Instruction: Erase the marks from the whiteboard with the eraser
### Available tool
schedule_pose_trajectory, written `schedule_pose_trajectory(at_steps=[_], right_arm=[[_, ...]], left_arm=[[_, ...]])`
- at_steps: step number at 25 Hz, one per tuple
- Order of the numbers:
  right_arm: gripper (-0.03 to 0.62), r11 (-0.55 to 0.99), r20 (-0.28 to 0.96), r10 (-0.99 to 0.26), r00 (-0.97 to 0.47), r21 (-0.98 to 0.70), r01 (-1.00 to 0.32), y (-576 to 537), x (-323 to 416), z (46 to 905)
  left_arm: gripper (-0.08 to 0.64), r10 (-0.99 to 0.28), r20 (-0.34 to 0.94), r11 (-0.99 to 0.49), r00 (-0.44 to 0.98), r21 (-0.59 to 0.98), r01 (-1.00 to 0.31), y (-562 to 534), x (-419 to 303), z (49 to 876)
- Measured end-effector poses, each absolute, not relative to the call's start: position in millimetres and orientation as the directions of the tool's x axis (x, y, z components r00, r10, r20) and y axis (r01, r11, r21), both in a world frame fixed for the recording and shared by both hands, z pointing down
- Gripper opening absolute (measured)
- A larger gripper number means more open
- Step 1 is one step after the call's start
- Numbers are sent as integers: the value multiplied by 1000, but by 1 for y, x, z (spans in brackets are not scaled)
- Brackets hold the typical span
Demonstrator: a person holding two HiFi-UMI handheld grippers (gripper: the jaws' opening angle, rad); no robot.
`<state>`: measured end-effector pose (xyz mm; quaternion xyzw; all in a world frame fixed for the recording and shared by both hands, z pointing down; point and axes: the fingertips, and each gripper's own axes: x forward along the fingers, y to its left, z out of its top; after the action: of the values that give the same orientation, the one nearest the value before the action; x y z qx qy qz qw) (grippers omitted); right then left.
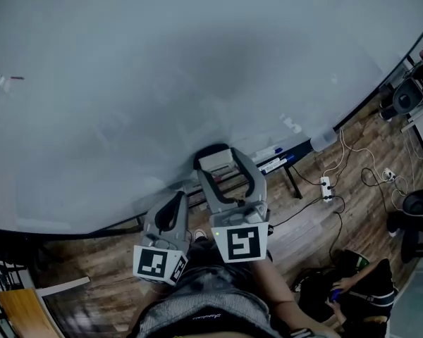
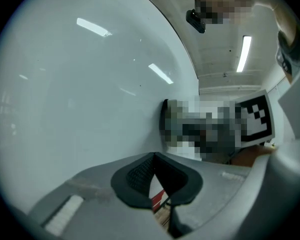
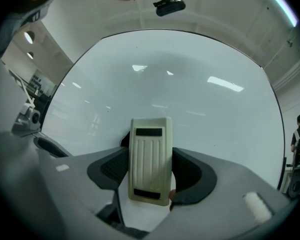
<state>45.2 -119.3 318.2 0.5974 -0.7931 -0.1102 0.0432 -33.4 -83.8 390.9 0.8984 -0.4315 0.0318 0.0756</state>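
The right gripper [image 1: 222,162] is clamped on a cream ribbed plastic eraser [image 3: 150,156] at the lower centre of the large white whiteboard [image 1: 197,62]. The left gripper [image 2: 154,176], just lower left, has its jaws together on nothing.

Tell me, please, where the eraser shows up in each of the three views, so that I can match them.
Head view: the eraser is low and central, held by the right gripper in front of the whiteboard.
Left gripper view: it cannot be made out; the area right of centre is blurred over.
Right gripper view: the eraser stands upright at centre, clamped between the jaws.
Shared landmark: the whiteboard, which fills the background of all three views.
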Motion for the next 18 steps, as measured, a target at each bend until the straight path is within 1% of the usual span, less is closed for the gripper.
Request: schedule_pose_trajectory(at_steps=[9, 15, 18], right_arm=[[265, 229, -110, -961, -253, 192, -954, -119, 45, 316], [267, 238, -123, -960, -251, 105, -965, -125, 49, 318], [267, 248, -136, -955, -263, 116, -962, -119, 53, 313]], left_arm=[[3, -702, 87, -700, 707, 102, -707, -84, -41, 387], [3, -676, 113, -720, 728, 105, -686, -88, -41, 397], [3, -669, 115, -728, 734, 97, -679, -82, -30, 396]])
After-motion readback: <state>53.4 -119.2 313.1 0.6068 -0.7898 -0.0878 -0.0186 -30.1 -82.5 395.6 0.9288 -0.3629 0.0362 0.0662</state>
